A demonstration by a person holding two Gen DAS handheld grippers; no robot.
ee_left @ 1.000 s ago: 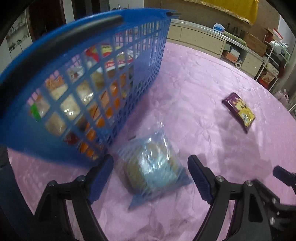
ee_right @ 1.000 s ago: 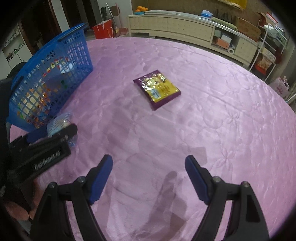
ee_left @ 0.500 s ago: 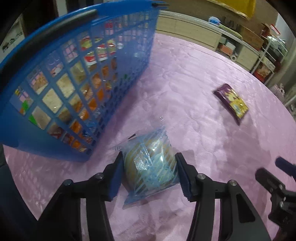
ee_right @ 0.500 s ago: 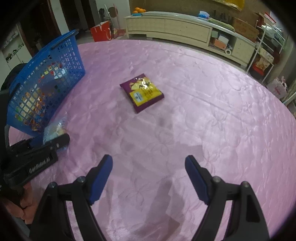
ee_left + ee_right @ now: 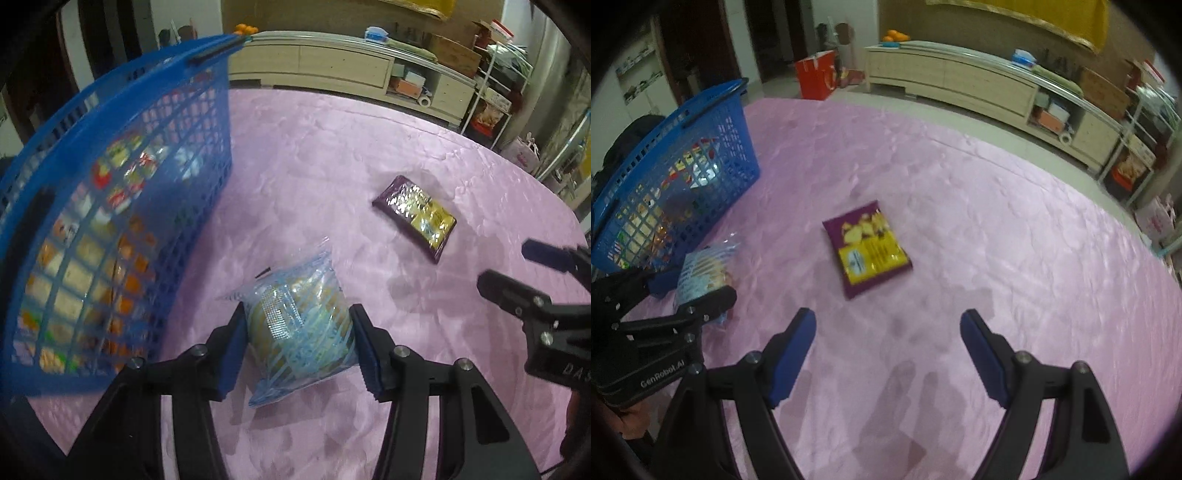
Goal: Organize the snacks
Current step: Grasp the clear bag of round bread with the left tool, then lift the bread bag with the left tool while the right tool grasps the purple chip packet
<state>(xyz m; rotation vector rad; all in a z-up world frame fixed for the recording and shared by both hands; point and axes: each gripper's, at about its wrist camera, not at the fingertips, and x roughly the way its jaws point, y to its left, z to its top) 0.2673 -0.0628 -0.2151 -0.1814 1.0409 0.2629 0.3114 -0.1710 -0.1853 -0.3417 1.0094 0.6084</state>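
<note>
Pink tablecloth, long cabinet at the far wall. Your left gripper, angled down, pinches the blue-striped packet; your right gripper hangs spread.

A pink quilted tablecloth fills the near scene. Beyond it, a long, low beige sideboard runs along the far brown wall, with oranges on its left end. A red paper bag stands on the pale floor at far left. A white wire shelf rack stands at far right.
</note>
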